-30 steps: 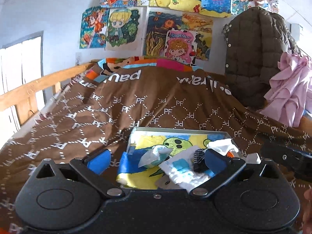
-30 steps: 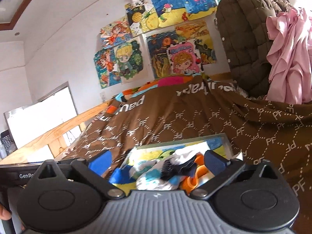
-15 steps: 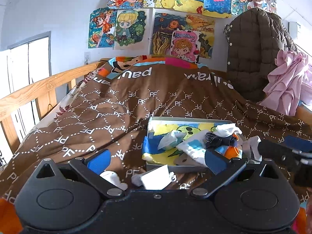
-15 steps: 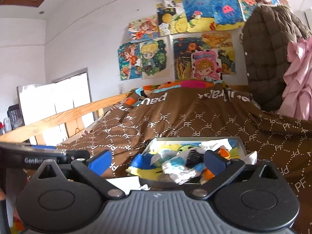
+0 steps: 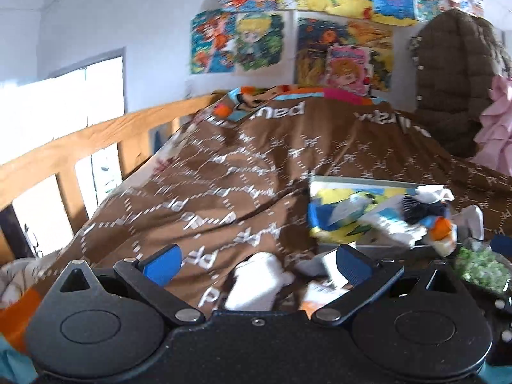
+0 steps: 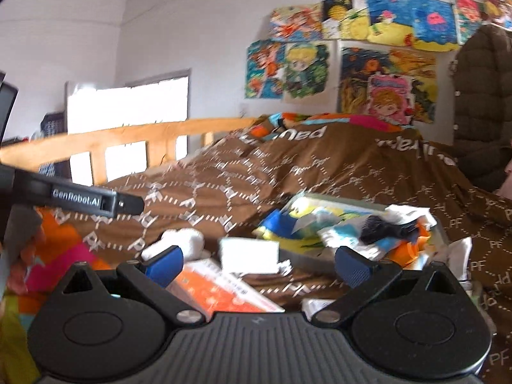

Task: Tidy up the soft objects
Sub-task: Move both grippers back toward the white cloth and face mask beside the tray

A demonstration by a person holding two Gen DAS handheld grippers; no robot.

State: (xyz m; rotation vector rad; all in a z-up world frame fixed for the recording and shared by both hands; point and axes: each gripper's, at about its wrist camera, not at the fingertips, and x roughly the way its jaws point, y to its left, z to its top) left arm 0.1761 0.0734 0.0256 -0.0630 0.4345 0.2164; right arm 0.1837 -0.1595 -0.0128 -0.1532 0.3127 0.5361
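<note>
L gripper (image 5: 257,260) & R gripper (image 6: 259,262): jaws apart, empty. White plush (image 5: 256,281) on brown blanket (image 5: 224,176), near tray (image 6: 352,203) heaped w/ soft items. Risk: pile overhangs rim, nudge could spill it.

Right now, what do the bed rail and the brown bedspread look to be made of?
Bed rail: probably wood, light, smooth, with faint grain. Brown bedspread: soft woven cloth, matte; it creases and drapes, with printed white letters.
</note>
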